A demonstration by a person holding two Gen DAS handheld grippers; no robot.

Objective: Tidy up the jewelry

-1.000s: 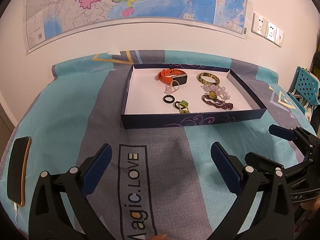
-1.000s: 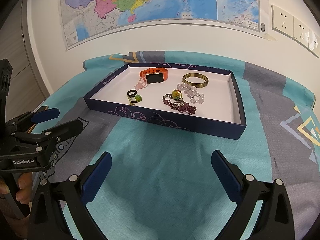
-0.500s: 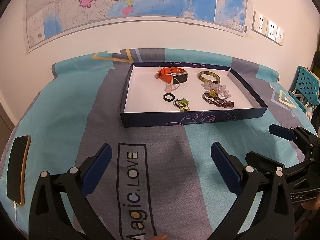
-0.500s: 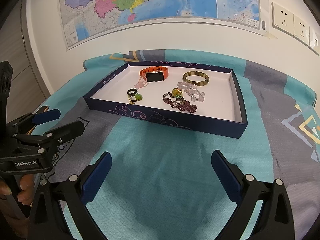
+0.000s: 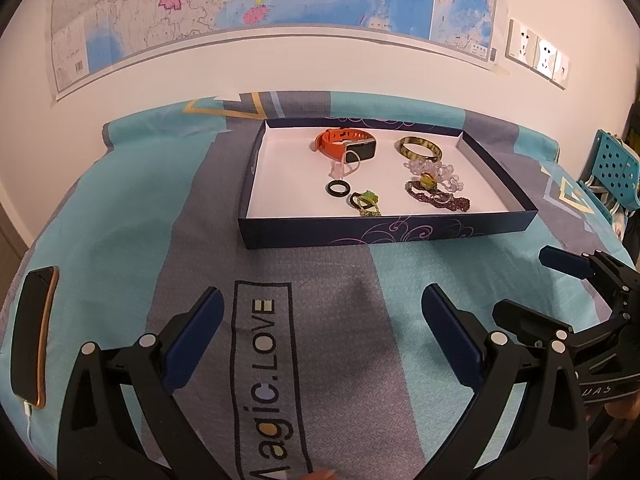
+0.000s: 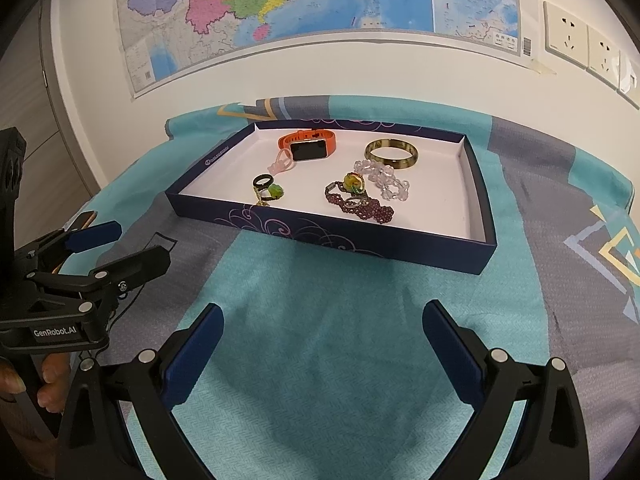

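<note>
A dark blue tray (image 5: 384,234) (image 6: 320,236) with a white floor lies on the bed. It holds an orange watch (image 5: 346,146) (image 6: 308,145), a brown bangle (image 5: 418,148) (image 6: 393,154), a clear bead bracelet (image 5: 440,172) (image 6: 384,180), a dark red bead bracelet (image 5: 440,200) (image 6: 360,206), a black ring (image 5: 338,189) (image 6: 263,181) and a green ring (image 5: 366,200) (image 6: 274,192). My left gripper (image 5: 320,320) and right gripper (image 6: 320,332) are both open and empty, well short of the tray. Each shows in the other's view.
A phone (image 5: 32,336) with a cable lies on the bedspread at the left. A map (image 5: 260,4) hangs on the wall behind the tray, with sockets (image 6: 588,48) to its right. A blue chair (image 5: 612,176) stands at the far right.
Both grippers have drawn back slightly from the tray and stayed open. The jewelry has not moved.
</note>
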